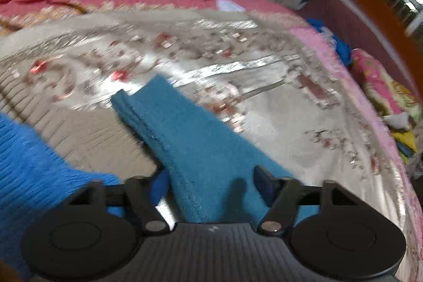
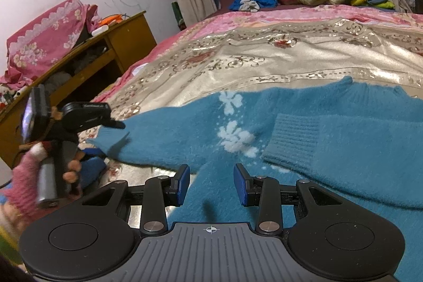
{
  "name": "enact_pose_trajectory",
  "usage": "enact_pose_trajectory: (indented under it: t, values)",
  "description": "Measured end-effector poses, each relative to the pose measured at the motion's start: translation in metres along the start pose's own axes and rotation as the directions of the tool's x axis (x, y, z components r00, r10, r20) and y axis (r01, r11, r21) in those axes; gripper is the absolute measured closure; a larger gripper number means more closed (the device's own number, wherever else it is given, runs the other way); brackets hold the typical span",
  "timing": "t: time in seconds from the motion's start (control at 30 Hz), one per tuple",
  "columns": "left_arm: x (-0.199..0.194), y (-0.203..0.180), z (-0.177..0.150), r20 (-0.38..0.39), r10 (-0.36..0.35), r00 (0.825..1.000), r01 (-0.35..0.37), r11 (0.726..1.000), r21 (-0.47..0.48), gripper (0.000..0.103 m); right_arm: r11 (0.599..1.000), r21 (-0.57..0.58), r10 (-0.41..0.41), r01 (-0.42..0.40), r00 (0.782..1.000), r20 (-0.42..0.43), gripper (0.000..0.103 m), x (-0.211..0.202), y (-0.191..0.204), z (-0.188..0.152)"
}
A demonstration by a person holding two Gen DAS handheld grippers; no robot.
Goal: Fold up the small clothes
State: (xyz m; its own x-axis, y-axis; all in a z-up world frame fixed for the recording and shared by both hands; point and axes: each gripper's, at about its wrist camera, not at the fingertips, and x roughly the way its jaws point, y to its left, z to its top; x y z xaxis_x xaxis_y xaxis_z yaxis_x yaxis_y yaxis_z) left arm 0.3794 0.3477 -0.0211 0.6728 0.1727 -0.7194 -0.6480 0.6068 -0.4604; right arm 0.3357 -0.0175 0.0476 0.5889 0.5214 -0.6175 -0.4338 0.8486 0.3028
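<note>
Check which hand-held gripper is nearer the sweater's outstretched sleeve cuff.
Left. The left hand-held gripper sits right at the sleeve cuff; the right hand-held gripper hovers over the sweater's body.

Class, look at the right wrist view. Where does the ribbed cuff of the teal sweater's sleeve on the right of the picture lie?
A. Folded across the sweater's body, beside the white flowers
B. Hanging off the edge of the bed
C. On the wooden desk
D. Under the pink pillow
A: the ribbed cuff rests on the teal sweater, right next to the white flowers, on the bed cover.
</note>
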Motion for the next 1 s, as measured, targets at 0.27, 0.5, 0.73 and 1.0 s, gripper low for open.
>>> enact_pose_trajectory:
  t: [0.27, 0.5, 0.73, 1.0]
  values:
    - [-0.023, -0.015, -0.009, 0.017, -0.138, 0.990, 0.136, 0.988, 0.075, 0.085, 0.999, 0.024, -0.023, 0.022, 1.000, 0.018, 0.067, -0.012, -0.014, -0.001]
    - [-0.074, -0.091, -0.063, -0.102, -0.411, 0.906, 0.420, 0.839, 0.347, 0.085, 0.996, 0.069, -0.055, 0.051, 0.997, 0.057, 0.067, -0.031, -0.030, 0.001]
    - [-0.080, -0.116, -0.152, -0.338, -0.358, 0.870, 0.491, 0.685, 0.538, 0.078, 0.984, 0.141, -0.118, 0.110, 0.992, 0.050, 0.067, -0.052, -0.062, -0.005]
    - [-0.120, -0.071, -0.192, -0.287, -0.336, 0.897, 0.441, 0.659, 0.609, 0.056, 0.945, 0.315, -0.087, 0.084, 0.996, -0.004, 0.061, -0.048, -0.100, -0.019]
